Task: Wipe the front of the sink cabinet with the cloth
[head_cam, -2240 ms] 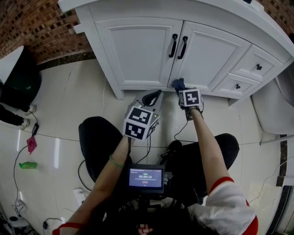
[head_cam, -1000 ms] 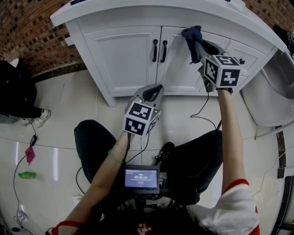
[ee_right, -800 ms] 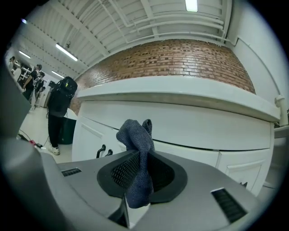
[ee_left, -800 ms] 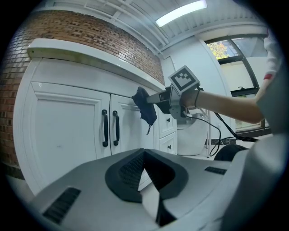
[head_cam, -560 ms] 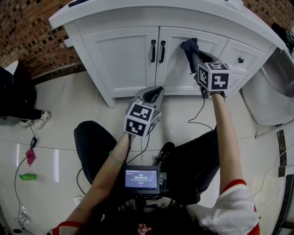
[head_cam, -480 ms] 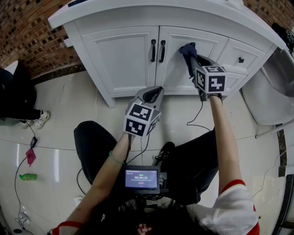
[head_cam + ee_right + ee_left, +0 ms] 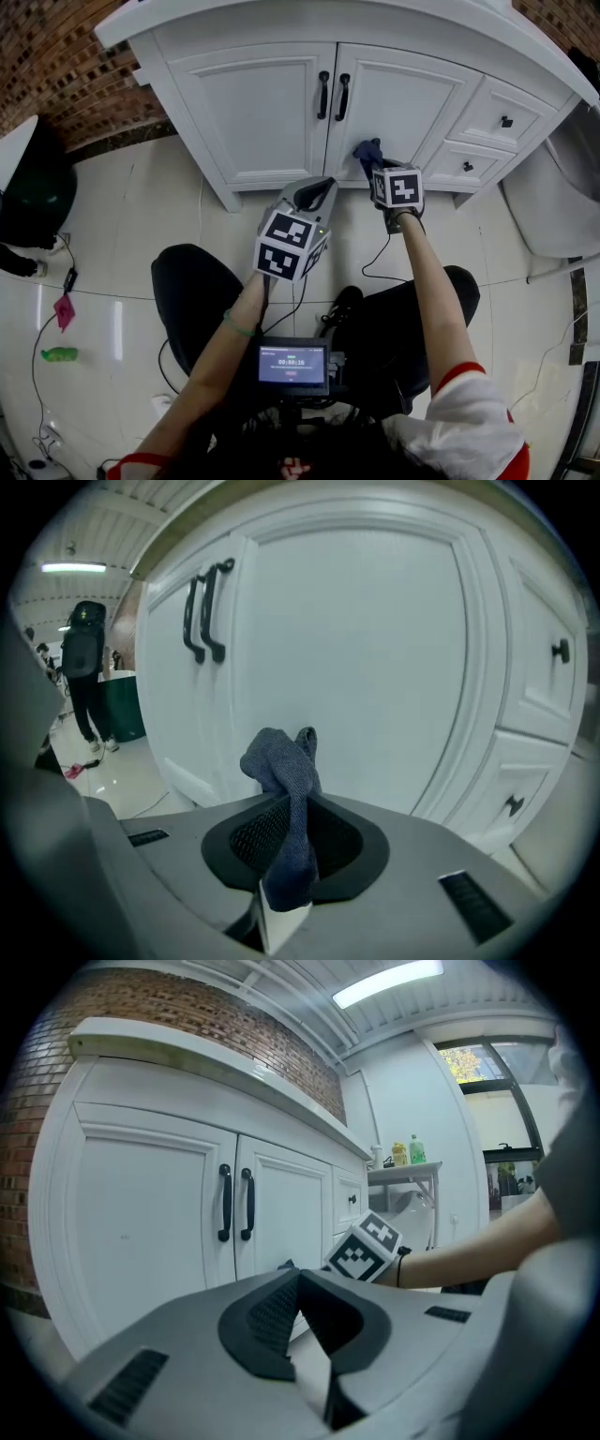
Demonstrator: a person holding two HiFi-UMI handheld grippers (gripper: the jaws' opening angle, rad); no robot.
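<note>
Right gripper [image 7: 292, 841] clamps the cloth [image 7: 281, 761] at the foot of the right door [image 7: 403, 98] of the sink cabinet [image 7: 253, 103]; cloth appears soft, light, limp, so grip a bunched fold; left gripper [image 7: 302, 1312] closed, empty.

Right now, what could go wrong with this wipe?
1. The cloth is a small bunched wad pinched in the right gripper. Little of it sticks out, so the hard jaws might scrape the cabinet door.
2. The door handles lie to the cloth's left, and a wide sweep could snag on them.
3. A cable hangs loose from that gripper and might catch as it moves.
</note>
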